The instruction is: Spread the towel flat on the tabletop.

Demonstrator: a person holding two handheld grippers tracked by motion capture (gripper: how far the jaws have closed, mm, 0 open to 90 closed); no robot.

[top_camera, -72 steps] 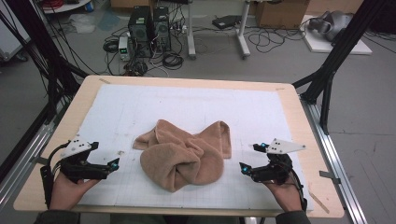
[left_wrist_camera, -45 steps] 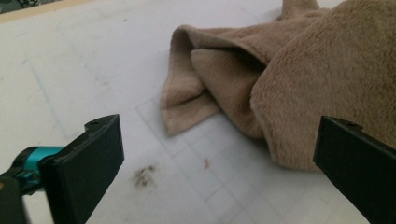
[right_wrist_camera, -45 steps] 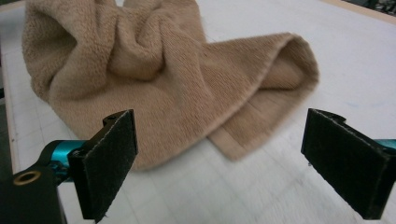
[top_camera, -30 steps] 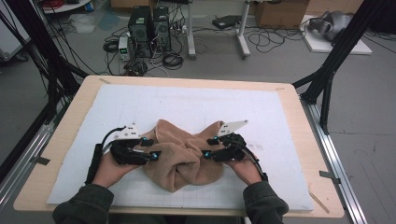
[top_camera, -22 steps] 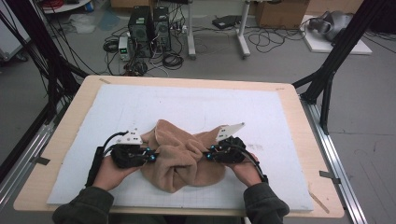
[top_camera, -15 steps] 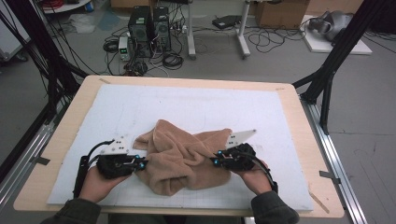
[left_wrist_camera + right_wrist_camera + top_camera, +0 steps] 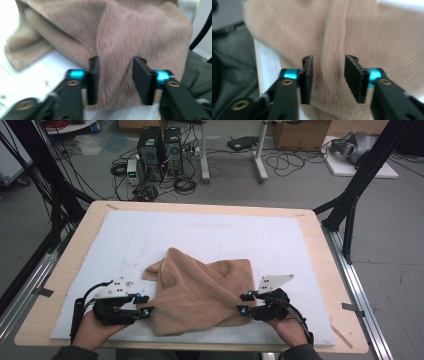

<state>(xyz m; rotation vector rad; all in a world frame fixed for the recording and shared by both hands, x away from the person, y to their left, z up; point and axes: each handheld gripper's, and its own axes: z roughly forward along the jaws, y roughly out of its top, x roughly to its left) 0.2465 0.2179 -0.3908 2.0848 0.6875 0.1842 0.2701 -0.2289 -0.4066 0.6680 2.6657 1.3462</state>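
A crumpled tan towel [image 7: 200, 290] lies on the white mat [image 7: 210, 230], toward the front edge. My left gripper [image 7: 149, 312] sits at the towel's front left corner and my right gripper [image 7: 241, 304] at its right edge. In the left gripper view the jaws [image 7: 115, 80] stand apart over a fold of the towel [image 7: 125, 32] without pinching it. The right gripper view shows the same, the gripper [image 7: 328, 78] with a gap over a ridge of towel [image 7: 367, 32]. Both pairs of jaws have just been opening.
The mat covers most of a wooden table [image 7: 320, 250], with bare mat behind and beside the towel. Black frame legs [image 7: 350, 205] stand at the table's right, and computers with cables [image 7: 160, 155] are on the floor beyond.
Both hands went in to the towel's middle, shut on it and drew it outward and toward the front edge. The jaws have since opened and the towel lies wider.
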